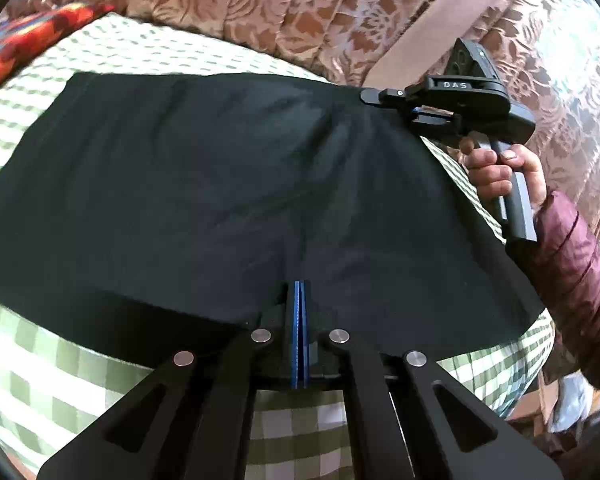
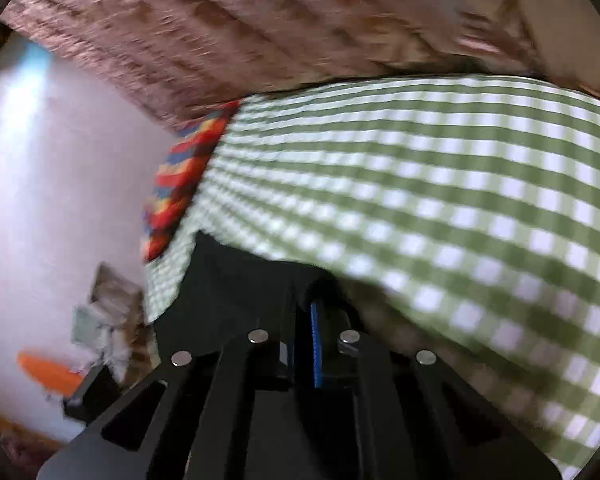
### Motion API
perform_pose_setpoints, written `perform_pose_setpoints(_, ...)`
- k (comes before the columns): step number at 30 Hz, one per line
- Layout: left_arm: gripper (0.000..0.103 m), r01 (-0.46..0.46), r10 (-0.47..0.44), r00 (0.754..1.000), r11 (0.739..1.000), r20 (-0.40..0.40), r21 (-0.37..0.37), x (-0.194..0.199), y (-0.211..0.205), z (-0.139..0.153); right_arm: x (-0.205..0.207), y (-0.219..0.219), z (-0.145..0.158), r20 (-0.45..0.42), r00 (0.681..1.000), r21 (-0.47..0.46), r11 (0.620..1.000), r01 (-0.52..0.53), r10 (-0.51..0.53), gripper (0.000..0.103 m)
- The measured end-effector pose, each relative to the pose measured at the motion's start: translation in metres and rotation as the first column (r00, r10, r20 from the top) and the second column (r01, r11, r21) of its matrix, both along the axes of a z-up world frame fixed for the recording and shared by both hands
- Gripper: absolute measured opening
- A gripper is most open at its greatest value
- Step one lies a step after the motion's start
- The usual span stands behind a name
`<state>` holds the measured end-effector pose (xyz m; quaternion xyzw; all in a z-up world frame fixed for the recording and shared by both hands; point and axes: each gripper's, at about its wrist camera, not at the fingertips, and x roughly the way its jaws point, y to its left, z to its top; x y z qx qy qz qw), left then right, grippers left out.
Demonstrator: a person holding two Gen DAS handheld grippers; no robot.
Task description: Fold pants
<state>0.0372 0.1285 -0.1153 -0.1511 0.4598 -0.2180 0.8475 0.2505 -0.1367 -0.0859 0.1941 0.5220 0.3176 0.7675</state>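
Black pants (image 1: 200,184) lie spread across a green-and-white checked cloth (image 1: 100,380). At the near edge of the pants my left gripper (image 1: 300,292) is shut, its blue pads pressed together on the black fabric. At the far right corner my right gripper (image 1: 365,96) pinches the pants, and creases fan out from its tip. A hand (image 1: 496,172) in a maroon sleeve holds its grip. The right wrist view is blurred; there the right gripper (image 2: 306,300) is shut with black pants fabric (image 2: 236,280) bunched around its fingers.
Brown patterned upholstery (image 1: 280,12) rises behind the checked cloth (image 2: 420,184). A red, blue and yellow cloth (image 1: 28,40) lies at the far left edge. In the right wrist view a pale floor (image 2: 60,200) with an orange object (image 2: 48,372) lies beyond the edge.
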Motion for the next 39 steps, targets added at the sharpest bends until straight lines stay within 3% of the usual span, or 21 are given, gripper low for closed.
perform_pose_setpoints(3,0.0,-0.021,0.021,1.0,1.0,-0.015,-0.014,0.003,0.001,-0.005,0.003,0.011,-0.027,-0.027,1.0,-0.105,0.994,-0.01,0.008,0.005)
perform_pose_setpoints(6,0.0,-0.041,0.041,0.999,0.999,-0.023,-0.022,0.001,0.001,-0.005,0.0,0.007,-0.037,-0.036,0.999,-0.099,0.995,0.021,-0.025,0.007)
perform_pose_setpoints(8,0.0,-0.057,0.055,0.998,0.998,-0.036,-0.041,0.001,0.005,0.0,-0.004,0.003,-0.031,-0.044,0.998,-0.079,0.996,0.034,-0.038,0.017)
perform_pose_setpoints(10,0.0,-0.092,0.09,0.995,0.994,-0.042,-0.061,-0.001,0.019,0.007,-0.01,-0.001,-0.018,-0.03,0.999,-0.055,0.998,0.043,-0.045,0.045)
perform_pose_setpoints(12,0.001,-0.175,0.168,0.984,0.977,-0.06,-0.124,-0.007,0.051,0.014,-0.023,-0.001,0.003,0.027,0.997,-0.073,0.994,0.079,-0.077,0.059)
perform_pose_setpoints(14,0.03,-0.261,0.253,0.965,0.955,-0.073,-0.14,-0.012,0.083,0.018,-0.041,-0.006,0.021,0.063,0.994,-0.043,0.995,0.095,-0.092,0.059)
perform_pose_setpoints(15,0.053,-0.322,0.313,0.947,0.934,-0.078,-0.157,-0.018,0.107,0.019,-0.051,-0.007,0.026,0.077,0.993,-0.033,0.995,0.096,-0.093,0.059)
perform_pose_setpoints(16,0.056,-0.361,0.351,0.932,0.915,-0.088,-0.183,-0.022,0.125,0.019,-0.065,-0.008,0.033,0.098,0.991,-0.03,0.995,0.09,-0.087,0.059)
perform_pose_setpoints(20,0.056,-0.508,0.492,0.861,0.844,-0.13,-0.171,-0.03,0.183,0.016,-0.113,0.001,0.034,0.102,0.994,-0.022,0.999,0.045,-0.043,0.059)
perform_pose_setpoints(23,0.056,-0.566,0.524,0.822,0.793,-0.222,-0.225,-0.023,0.209,0.001,-0.144,0.011,0.027,0.094,0.995,-0.045,0.998,0.036,-0.032,0.059)
perform_pose_setpoints(28,0.056,-0.589,0.53,0.807,0.759,-0.26,-0.279,-0.008,0.213,-0.01,-0.177,0.007,0.011,0.044,0.997,-0.053,0.997,0.063,-0.061,0.059)
perform_pose_setpoints(32,0.053,-0.591,0.539,0.804,0.77,-0.251,-0.24,-0.001,0.206,-0.013,-0.191,0.0,-0.001,0.003,0.996,-0.056,0.995,0.086,-0.086,0.059)
perform_pose_setpoints(33,0.03,-0.59,0.546,0.805,0.779,-0.234,-0.213,-0.001,0.205,-0.012,-0.192,0.001,-0.003,0.002,0.996,-0.064,0.994,0.087,-0.087,0.059)
perform_pose_setpoints(34,0.024,-0.591,0.55,0.804,0.783,-0.226,-0.193,-0.002,0.204,-0.013,-0.193,0.001,-0.005,0.001,0.996,-0.068,0.994,0.09,-0.091,0.059)
perform_pose_setpoints(36,0.013,-0.591,0.555,0.806,0.78,-0.207,-0.207,-0.004,0.204,-0.011,-0.191,0.0,-0.009,-0.007,0.995,-0.069,0.992,0.102,-0.103,0.059)
perform_pose_setpoints(39,0.012,-0.581,0.567,0.814,0.787,-0.128,-0.206,-0.017,0.202,0.014,-0.191,0.003,-0.009,0.003,0.995,-0.08,0.991,0.104,-0.104,0.061)
